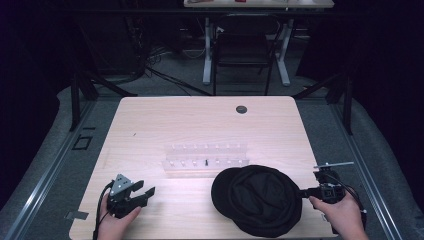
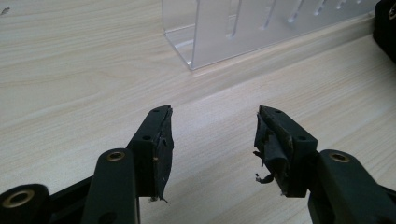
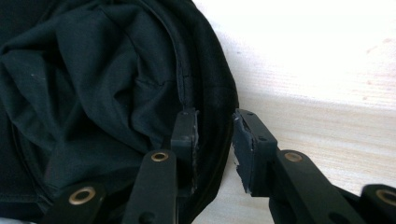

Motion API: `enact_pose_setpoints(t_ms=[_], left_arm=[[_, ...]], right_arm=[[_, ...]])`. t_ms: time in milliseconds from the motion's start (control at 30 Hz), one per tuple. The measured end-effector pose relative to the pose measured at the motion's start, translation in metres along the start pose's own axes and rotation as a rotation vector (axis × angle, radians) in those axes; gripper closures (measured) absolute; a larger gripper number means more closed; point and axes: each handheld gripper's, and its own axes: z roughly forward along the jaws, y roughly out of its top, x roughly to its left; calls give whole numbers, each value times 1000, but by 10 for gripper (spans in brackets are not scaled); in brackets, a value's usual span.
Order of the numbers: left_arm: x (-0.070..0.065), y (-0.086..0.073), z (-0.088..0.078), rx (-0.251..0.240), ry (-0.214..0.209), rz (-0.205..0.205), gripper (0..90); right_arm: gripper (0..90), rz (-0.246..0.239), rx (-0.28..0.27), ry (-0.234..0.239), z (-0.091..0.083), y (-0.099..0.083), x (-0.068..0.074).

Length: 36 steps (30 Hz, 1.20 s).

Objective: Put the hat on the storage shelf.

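Note:
A black fabric hat (image 1: 257,200) lies with its lining up on the front right of the wooden table (image 1: 150,125). My right gripper (image 1: 301,192) is at its right edge. In the right gripper view the gripper (image 3: 215,140) is open with its jaws close on either side of the hat's (image 3: 84,84) rim, one inside and one outside. My left gripper (image 1: 147,194) rests at the front left, well apart from the hat. It is open (image 2: 212,140) with only bare wood between its pads.
A clear acrylic rack (image 1: 206,159) with rows of small pegs stands mid-table, just behind the hat; its end (image 2: 224,32) is ahead of the left gripper. A round cable hole (image 1: 241,109) sits near the far edge. A chair (image 1: 243,50) stands beyond the table.

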Motion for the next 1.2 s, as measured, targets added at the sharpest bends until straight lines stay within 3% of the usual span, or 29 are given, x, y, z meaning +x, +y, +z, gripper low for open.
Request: enact_pose_setpoints(t_ms=[367, 400, 567, 833, 1200], left_arm=[[0, 0, 0, 2, -2, -2, 465], [0, 0, 1, 2, -1, -3, 465], [-1, 0, 2, 5, -1, 3, 464], [-1, 0, 1, 0, 0, 0, 464], [-1, 0, 1, 0, 2, 1, 464]], right_arm=[[714, 61, 76, 16, 8, 5, -7], [704, 77, 78, 37, 11, 5, -9], [715, 84, 101, 46, 16, 4, -13], [754, 141, 119, 99, 25, 5, -20], [859, 142, 181, 136, 28, 7, -22]])
